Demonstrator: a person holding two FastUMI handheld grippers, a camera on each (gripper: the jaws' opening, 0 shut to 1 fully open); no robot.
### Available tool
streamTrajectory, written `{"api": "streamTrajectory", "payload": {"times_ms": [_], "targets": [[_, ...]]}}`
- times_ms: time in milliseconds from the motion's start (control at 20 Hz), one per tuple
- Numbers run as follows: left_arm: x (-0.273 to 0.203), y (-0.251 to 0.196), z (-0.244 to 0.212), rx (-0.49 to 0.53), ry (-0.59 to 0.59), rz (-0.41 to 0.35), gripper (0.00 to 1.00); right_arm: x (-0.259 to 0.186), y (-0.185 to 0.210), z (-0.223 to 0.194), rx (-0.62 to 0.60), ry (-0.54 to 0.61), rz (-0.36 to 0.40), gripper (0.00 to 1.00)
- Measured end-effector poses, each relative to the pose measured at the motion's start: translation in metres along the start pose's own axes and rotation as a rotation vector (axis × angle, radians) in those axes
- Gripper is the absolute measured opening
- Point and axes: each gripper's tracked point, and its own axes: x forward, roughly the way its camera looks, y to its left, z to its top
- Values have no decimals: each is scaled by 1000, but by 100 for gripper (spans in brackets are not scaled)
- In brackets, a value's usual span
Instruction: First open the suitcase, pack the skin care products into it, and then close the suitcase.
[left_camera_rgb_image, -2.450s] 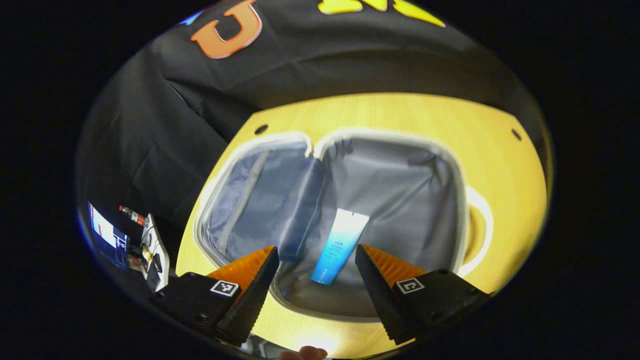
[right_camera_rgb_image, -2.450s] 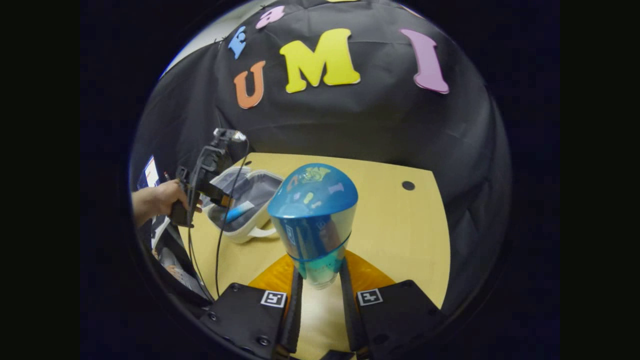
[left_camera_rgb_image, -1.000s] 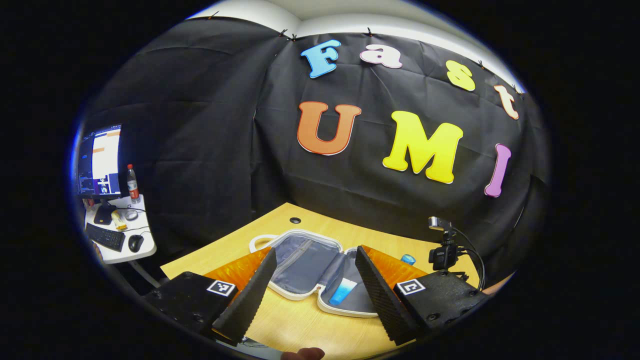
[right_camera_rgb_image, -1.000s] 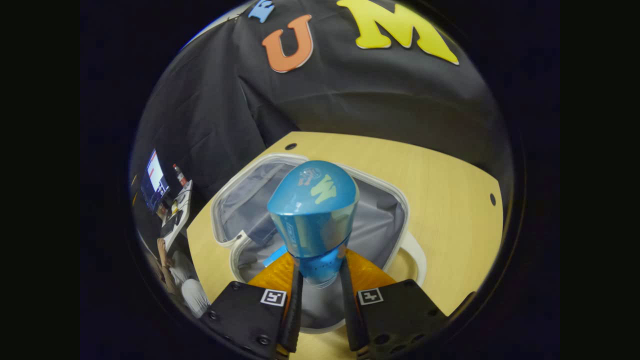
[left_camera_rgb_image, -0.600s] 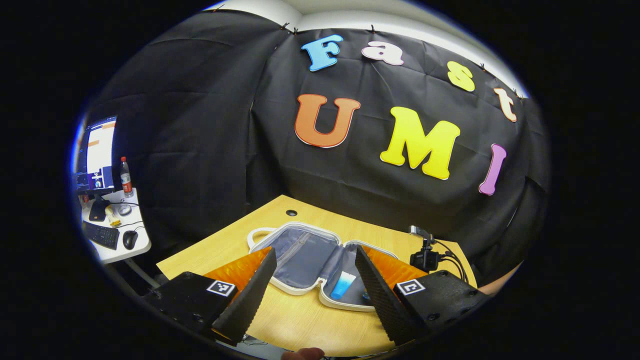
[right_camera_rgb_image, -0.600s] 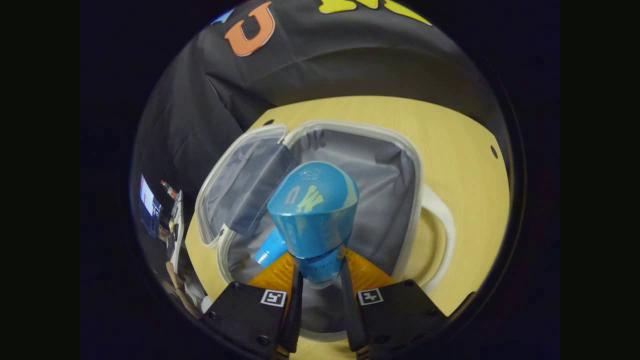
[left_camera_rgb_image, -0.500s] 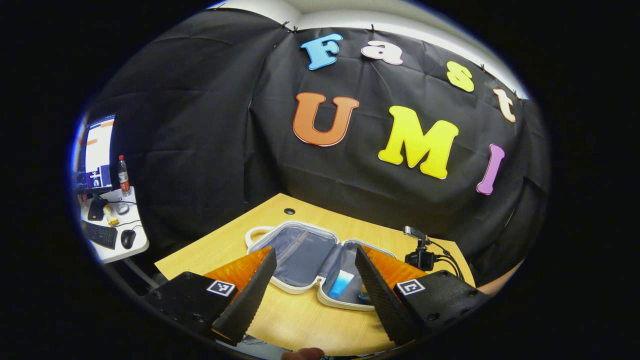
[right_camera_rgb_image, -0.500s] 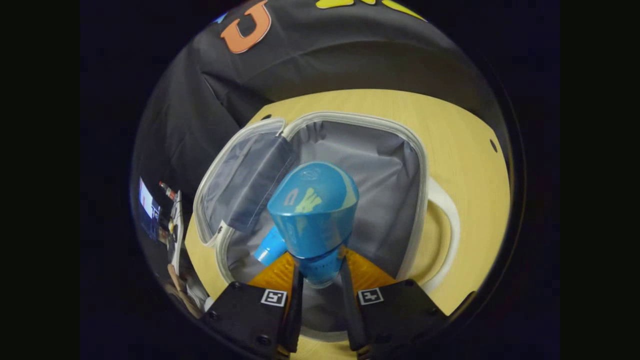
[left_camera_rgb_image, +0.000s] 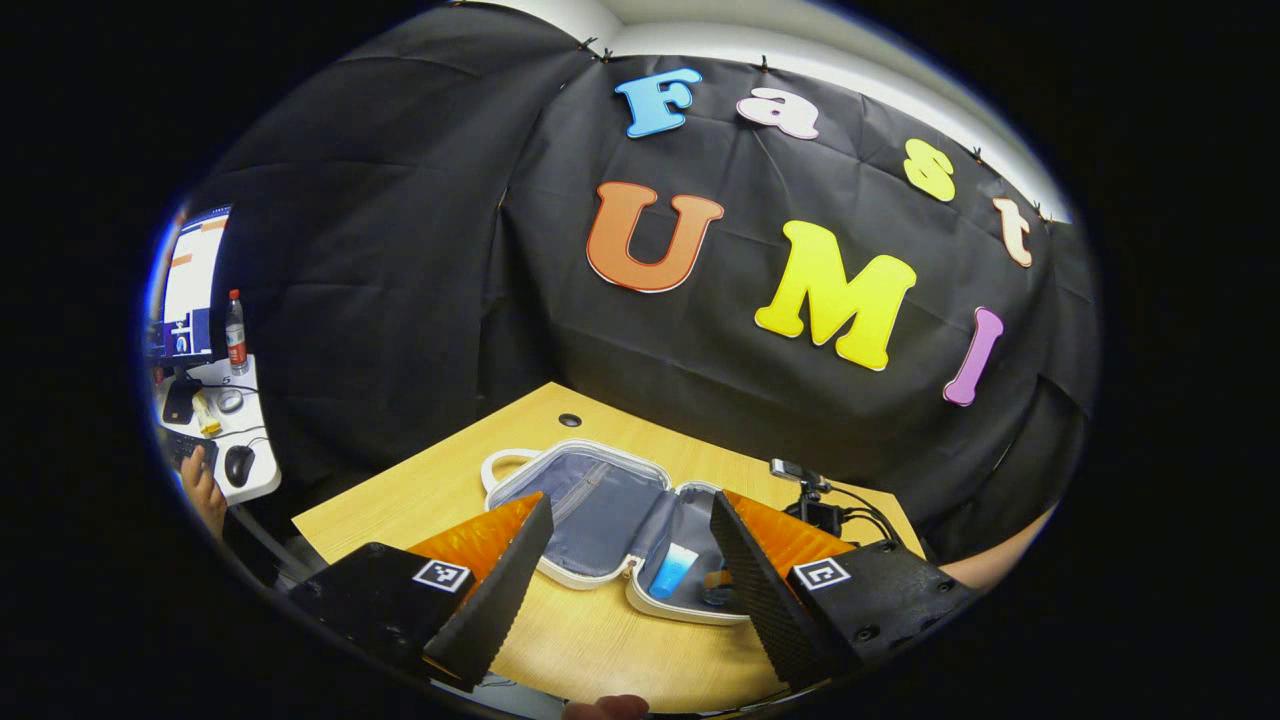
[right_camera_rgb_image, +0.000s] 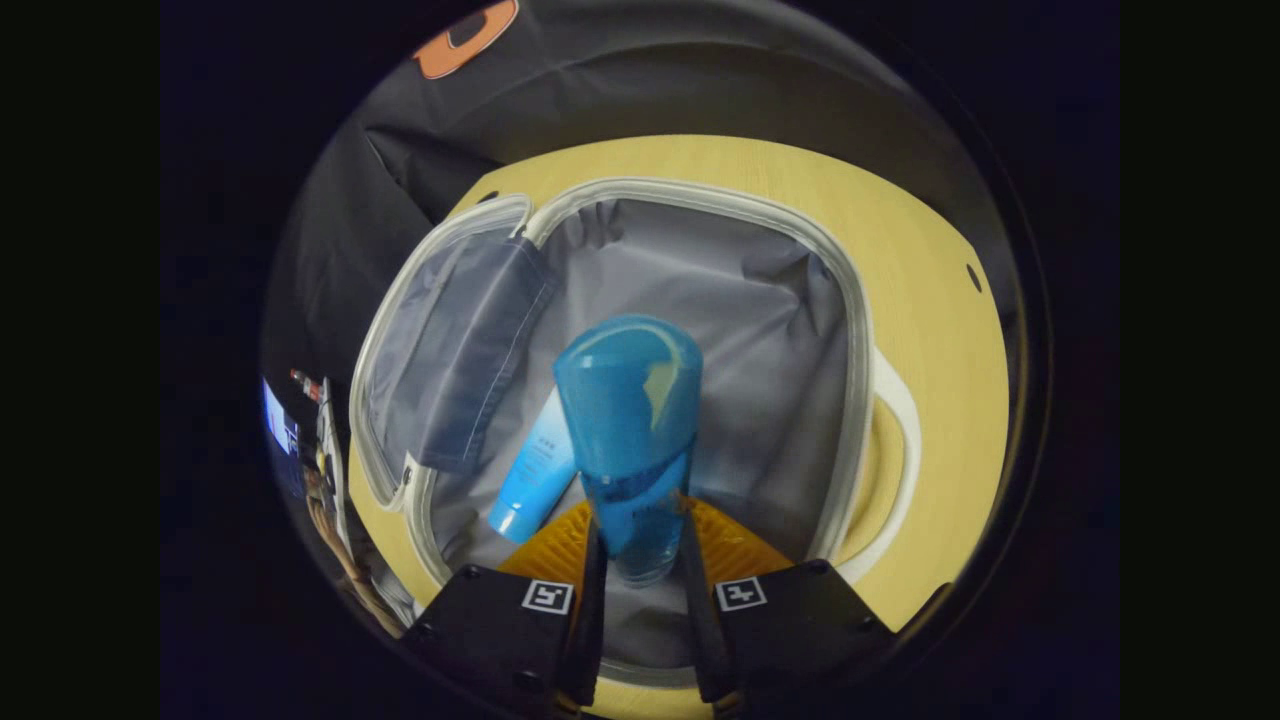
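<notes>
The white suitcase (right_camera_rgb_image: 858, 330) lies open on the wooden table (right_camera_rgb_image: 930, 250), its grey lining showing. A blue and white tube (right_camera_rgb_image: 535, 470) rests in the right half, beside the hinge. My right gripper (right_camera_rgb_image: 640, 545) is shut on a blue bottle (right_camera_rgb_image: 630, 410) and holds it low over that same half, to the right of the tube. In the left gripper view the suitcase (left_camera_rgb_image: 560, 470) sits farther off with the tube (left_camera_rgb_image: 672, 572) inside. My left gripper (left_camera_rgb_image: 630, 497) is open, holds nothing and hangs back from the case. The right gripper (left_camera_rgb_image: 718, 590) dips into the case.
The suitcase handle (right_camera_rgb_image: 905, 440) lies flat on the table to the right. The lid half carries a zipped pocket (right_camera_rgb_image: 450, 340). A side desk (left_camera_rgb_image: 215, 430) at the left holds a monitor, a bottle, a keyboard and a mouse, with a person's hand (left_camera_rgb_image: 200, 490) by it.
My right gripper has carried the blue bottle over the suitcase and down into its right half, tipping it forward. My left gripper has drawn back from the case and stayed open.
</notes>
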Motion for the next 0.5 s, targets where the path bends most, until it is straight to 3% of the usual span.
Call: {"api": "streamTrajectory", "payload": {"times_ms": [500], "targets": [[-1, 16, -6, -15, 9, -27, 100, 5, 10, -2, -55, -16, -81, 36]]}}
